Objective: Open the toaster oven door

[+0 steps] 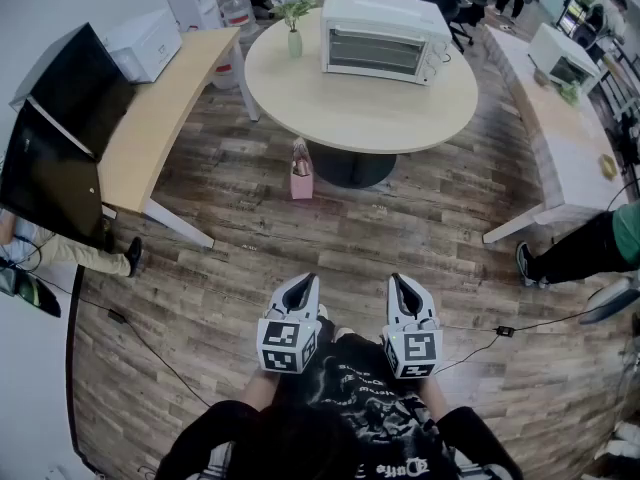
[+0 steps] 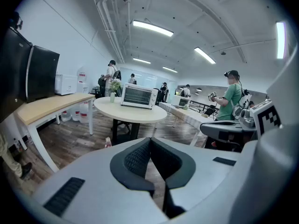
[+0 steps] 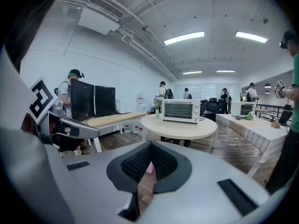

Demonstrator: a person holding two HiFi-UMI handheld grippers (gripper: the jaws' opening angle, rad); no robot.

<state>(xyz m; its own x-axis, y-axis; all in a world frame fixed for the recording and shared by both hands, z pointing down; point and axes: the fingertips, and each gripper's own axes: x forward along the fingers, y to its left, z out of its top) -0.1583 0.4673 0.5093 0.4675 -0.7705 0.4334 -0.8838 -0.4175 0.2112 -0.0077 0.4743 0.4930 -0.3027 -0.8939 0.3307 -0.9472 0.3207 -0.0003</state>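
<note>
I hold both grippers low and close against my body at the 6 o'clock edge of the head view. They sit side by side and a little apart, noses aimed toward 12 o'clock. The left gripper (image 1: 303,284) is at about 7 o'clock of that view and the right gripper (image 1: 399,281) at about 5 o'clock. Each marker cube sits at the rear, facing up at me. My forearms, in black sleeves, are tucked in behind them.

In the left gripper view the left gripper's (image 2: 150,139) ribbed pads meet tip to tip with nothing between them. The right gripper view shows the same for the right gripper (image 3: 150,146): pads pressed together and empty.

The toaster oven (image 1: 383,38) stands well ahead of me at 12 o'clock. It is on the far half of the round table (image 1: 360,113), with its glass front turned my way and its door looking closed. Both gripper views catch it in the distance, just left of centre in one (image 2: 137,96) and just right of centre in the other (image 3: 182,110). Neither gripper is anywhere near it.

A vase of flowers (image 1: 294,13) stands on the table at the oven's 9 o'clock. A small pink thing (image 1: 301,171) sits on the wooden floor (image 1: 250,258) beside the table's base, at its 9 o'clock.
</note>
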